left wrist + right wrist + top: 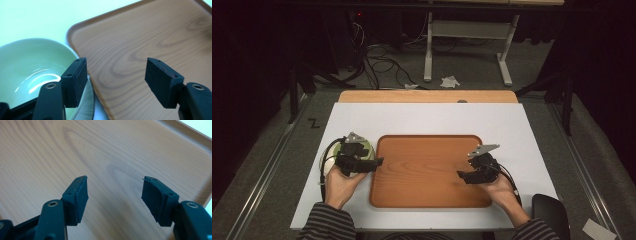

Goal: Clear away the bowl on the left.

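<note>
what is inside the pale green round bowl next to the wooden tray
The pale green round bowl looks empty, just glossy reflections inside. The left gripper covers its near edge, so that part stays unseen.

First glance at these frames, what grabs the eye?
The wooden tray lying bare at the middle of the white table. Just off its left edge sits a pale green bowl, with the left claw open above the bowl's rim. The right claw hangs open over the tray.
</note>
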Motion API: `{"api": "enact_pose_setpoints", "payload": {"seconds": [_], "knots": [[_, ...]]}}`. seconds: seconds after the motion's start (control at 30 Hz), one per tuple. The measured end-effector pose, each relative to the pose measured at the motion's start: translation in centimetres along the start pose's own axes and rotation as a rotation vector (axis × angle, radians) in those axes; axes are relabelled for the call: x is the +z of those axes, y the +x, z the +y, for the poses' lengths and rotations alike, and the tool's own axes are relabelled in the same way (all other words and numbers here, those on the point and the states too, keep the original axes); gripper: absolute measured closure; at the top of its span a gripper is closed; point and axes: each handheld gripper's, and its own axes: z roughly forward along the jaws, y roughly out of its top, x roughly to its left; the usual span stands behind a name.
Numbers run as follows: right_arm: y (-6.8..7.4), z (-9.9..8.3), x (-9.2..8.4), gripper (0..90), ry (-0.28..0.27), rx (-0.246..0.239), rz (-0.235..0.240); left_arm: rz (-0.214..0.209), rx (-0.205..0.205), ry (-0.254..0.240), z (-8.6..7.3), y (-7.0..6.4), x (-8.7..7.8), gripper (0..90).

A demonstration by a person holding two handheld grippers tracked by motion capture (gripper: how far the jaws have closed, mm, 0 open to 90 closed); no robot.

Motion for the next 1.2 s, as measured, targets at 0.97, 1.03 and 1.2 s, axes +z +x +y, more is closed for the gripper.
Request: {"api": "enact_pose_setpoints", "payload": {"seconds": [0.97,1.03,1.2], "knots": [[0.0,0.0,0.2,39.5,0.004,-0.002,0.006,0.164,-0.17,0.009,-1.2,5.9,-1.7,33.5],[0.0,0.0,0.1,39.4,0.004,-0.004,0.005,0.185,-0.195,0.009,-1.5,6.6,-1.8,33.6],[0.1,0.0,0.1,39.5,0.0,-0.009,0.008,0.209,-0.231,0.011,-1.9,7.4,-1.9,33.6]]}}
